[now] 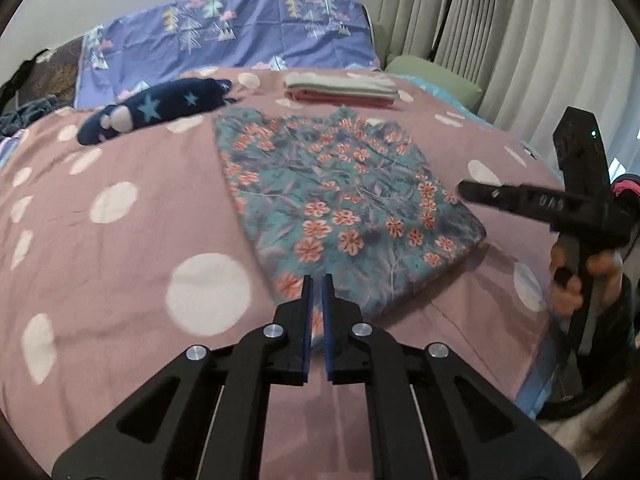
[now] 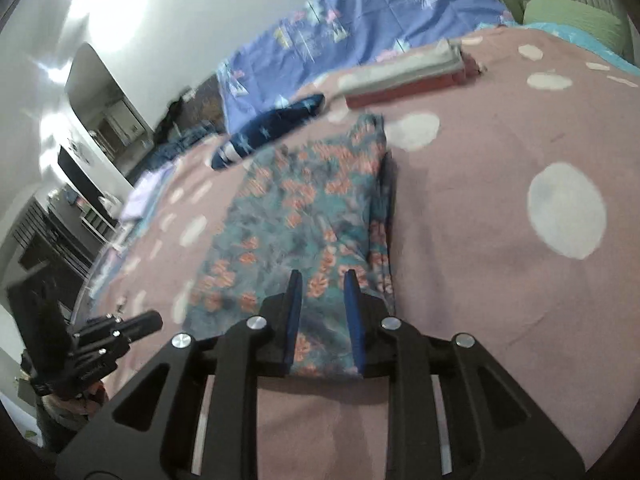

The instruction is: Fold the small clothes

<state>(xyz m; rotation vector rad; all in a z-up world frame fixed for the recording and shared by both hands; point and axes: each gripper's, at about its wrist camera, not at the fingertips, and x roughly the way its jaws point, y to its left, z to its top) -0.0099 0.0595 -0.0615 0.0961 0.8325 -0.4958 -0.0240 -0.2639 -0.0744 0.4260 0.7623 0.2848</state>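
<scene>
A teal floral garment (image 1: 340,204) lies folded flat on the pink dotted bedspread (image 1: 120,240); it also shows in the right wrist view (image 2: 296,216). My left gripper (image 1: 317,282) hovers over the garment's near corner, its jaws nearly closed with a thin gap and nothing between them. My right gripper (image 2: 322,278) is open above the garment's near edge, holding nothing. The right gripper also shows at the right of the left wrist view (image 1: 464,190). The left gripper shows at the lower left of the right wrist view (image 2: 156,320).
A navy star-print garment (image 1: 156,106) lies crumpled at the back left. A folded stack of grey and red clothes (image 1: 342,88) sits at the back. A purple pillow (image 1: 228,36) and a green cushion (image 1: 436,76) lie behind. Curtains (image 1: 520,40) hang to the right.
</scene>
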